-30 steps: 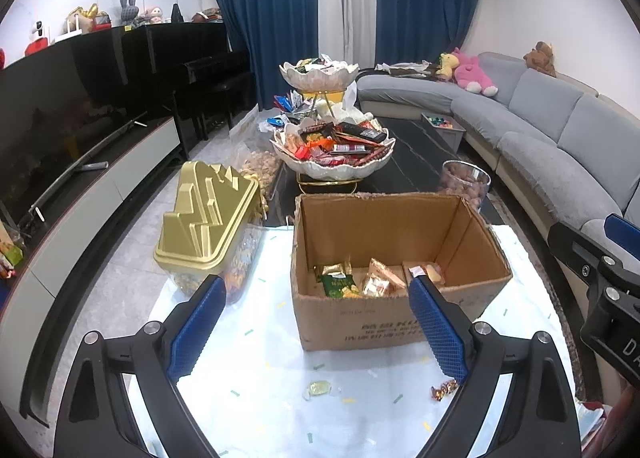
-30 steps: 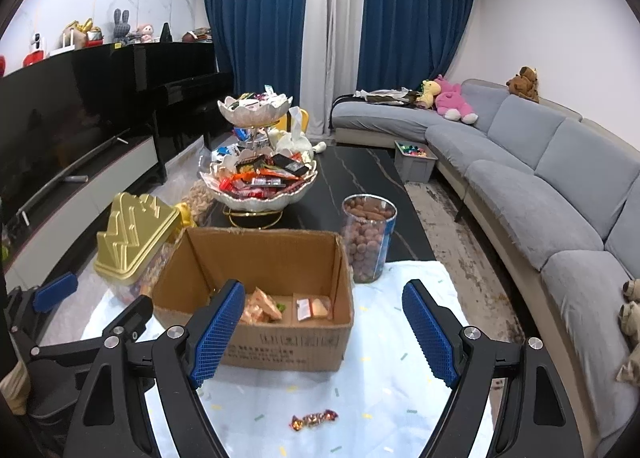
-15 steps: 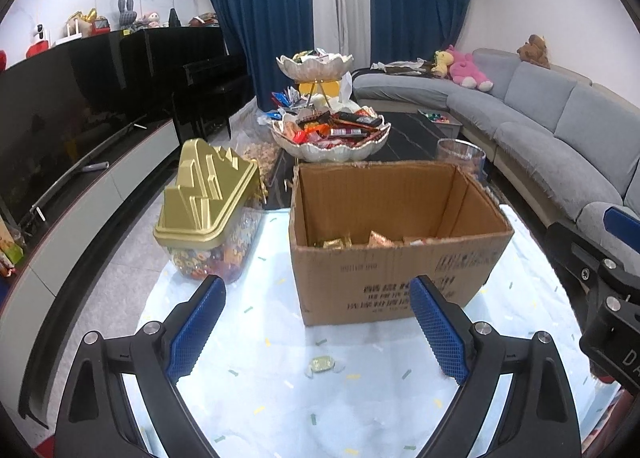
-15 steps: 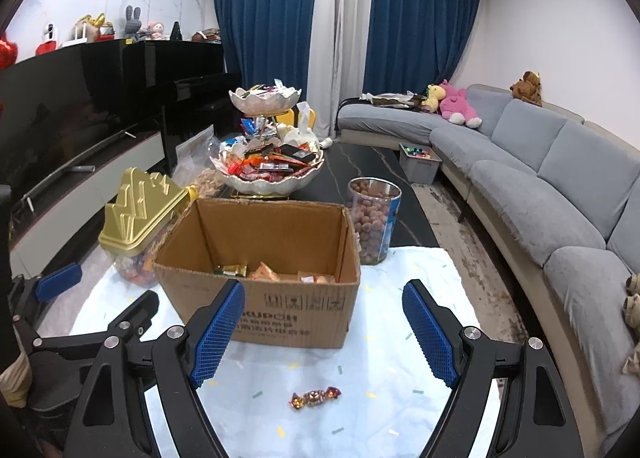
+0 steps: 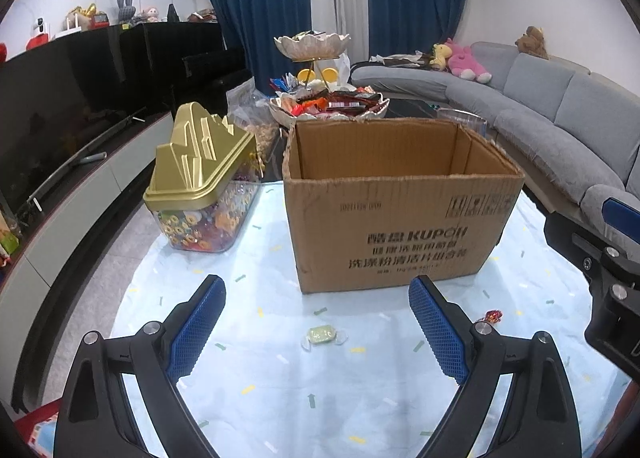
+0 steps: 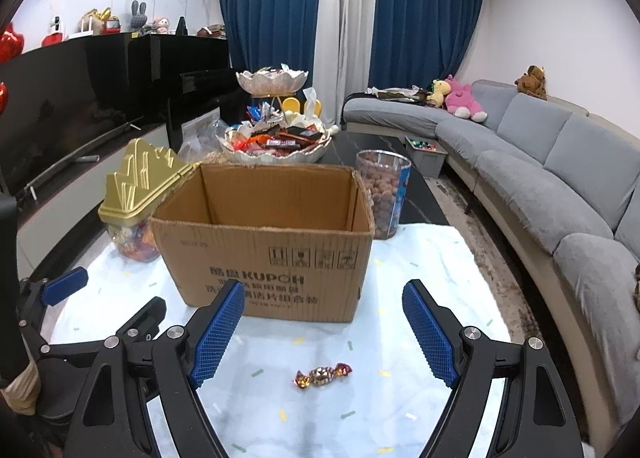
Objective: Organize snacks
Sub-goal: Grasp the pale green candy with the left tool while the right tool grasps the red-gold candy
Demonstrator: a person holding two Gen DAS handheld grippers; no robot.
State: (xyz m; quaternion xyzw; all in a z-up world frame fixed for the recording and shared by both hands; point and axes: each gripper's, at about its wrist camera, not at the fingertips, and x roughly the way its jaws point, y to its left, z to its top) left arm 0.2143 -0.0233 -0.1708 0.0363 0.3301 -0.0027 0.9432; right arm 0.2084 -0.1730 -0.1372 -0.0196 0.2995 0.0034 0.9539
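table [image 5: 280, 398], cardboard box [image 5: 400, 226], candy jar [image 5: 200, 198], two candies [image 5: 323, 335]

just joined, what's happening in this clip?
A person holds a two-finger gripper in each hand over a table set up for sorting snacks. The left gripper is open above a green wrapped candy; the right gripper is open above a brown-and-red wrapped candy. Neither candy is held yet. Both lie loose in front of the open cardboard box, with a gold-lidded candy jar beside it.

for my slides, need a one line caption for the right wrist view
Right gripper, jaws open, above a wrapped candy lying on the pale cloth before a cardboard box.
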